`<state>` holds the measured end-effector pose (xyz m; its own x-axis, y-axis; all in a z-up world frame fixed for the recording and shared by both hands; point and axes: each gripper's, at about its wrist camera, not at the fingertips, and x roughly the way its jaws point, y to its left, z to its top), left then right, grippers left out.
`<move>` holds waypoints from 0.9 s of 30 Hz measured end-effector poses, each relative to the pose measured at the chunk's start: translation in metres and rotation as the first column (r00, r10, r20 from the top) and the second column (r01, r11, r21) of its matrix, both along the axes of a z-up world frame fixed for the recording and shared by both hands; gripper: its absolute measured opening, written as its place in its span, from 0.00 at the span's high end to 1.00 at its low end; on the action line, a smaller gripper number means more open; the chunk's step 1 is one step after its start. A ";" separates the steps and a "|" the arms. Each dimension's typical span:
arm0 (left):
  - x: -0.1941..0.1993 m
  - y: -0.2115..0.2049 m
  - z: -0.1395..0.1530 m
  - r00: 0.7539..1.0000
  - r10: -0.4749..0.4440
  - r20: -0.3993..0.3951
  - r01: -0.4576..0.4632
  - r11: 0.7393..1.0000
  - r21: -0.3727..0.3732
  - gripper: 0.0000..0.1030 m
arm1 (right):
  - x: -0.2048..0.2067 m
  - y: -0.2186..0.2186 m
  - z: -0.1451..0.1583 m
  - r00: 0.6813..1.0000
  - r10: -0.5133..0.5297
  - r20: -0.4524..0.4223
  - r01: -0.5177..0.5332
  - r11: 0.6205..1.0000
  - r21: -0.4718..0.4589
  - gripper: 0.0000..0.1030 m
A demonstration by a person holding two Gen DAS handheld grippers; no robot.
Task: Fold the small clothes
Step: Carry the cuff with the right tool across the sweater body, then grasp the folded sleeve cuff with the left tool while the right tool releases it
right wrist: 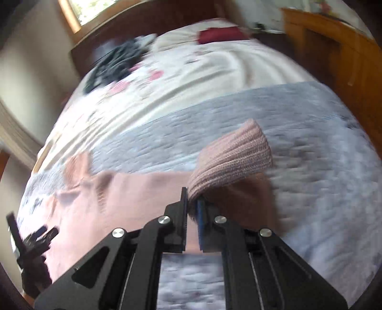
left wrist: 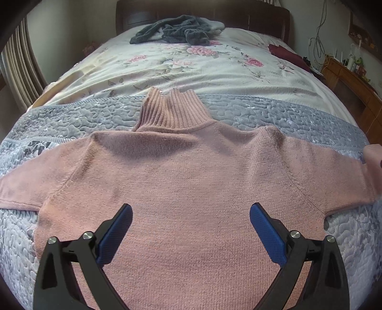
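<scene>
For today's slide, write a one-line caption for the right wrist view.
Right tongs shut on the pink sweater's ribbed cuff, lifting the sleeve above the grey quilt.

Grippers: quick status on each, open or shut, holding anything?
Left gripper: open, empty, over the pink sweater.
Right gripper: shut on the sweater's ribbed sleeve cuff, lifted.

Right tool [right wrist: 192, 202] pinching pink sweater cuff [right wrist: 235, 155] above grey quilt [right wrist: 310, 167].

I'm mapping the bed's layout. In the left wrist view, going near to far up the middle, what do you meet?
Open left gripper → pink sweater → its ribbed collar → grey quilted blanket → floral bedspread → dark grey garment → headboard.
</scene>
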<state>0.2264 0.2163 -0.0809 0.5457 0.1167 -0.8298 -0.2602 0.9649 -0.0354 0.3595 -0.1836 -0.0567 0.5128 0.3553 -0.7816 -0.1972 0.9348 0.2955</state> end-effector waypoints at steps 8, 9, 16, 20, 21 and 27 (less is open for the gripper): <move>0.002 0.004 0.000 1.000 -0.019 -0.014 0.017 0.993 -0.114 0.04 | -0.039 0.130 -0.022 0.963 0.267 -0.026 -0.268 0.961 -0.061 0.94; 0.003 0.003 0.000 1.000 -0.020 -0.015 0.018 0.992 -0.125 0.04 | -0.042 0.138 -0.027 0.959 0.282 -0.033 -0.284 0.957 -0.065 0.94; 0.012 -0.015 -0.003 0.998 -0.052 -0.026 0.046 0.978 -0.201 0.04 | -0.062 0.166 -0.060 0.917 0.377 -0.130 -0.386 0.921 -0.050 0.73; 0.019 -0.032 -0.008 0.995 -0.088 -0.042 0.075 0.967 -0.244 0.04 | -0.074 0.151 -0.056 0.911 0.397 -0.113 -0.401 0.916 -0.016 0.71; 0.021 -0.036 -0.011 0.994 -0.092 -0.050 0.077 0.965 -0.251 0.04 | -0.078 0.143 -0.053 0.915 0.388 -0.109 -0.391 0.920 -0.005 0.71; 0.042 -0.060 -0.035 0.982 -0.147 -0.118 0.092 0.921 -0.379 0.05 | -0.087 0.090 -0.046 0.948 0.299 -0.111 -0.298 0.954 0.027 0.70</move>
<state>0.2682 0.1565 -0.1155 0.4102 -0.2727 -0.8703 -0.1726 0.9138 -0.3676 0.2722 -0.0940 -0.1023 0.2907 0.4861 -0.8241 -0.4316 0.8353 0.3405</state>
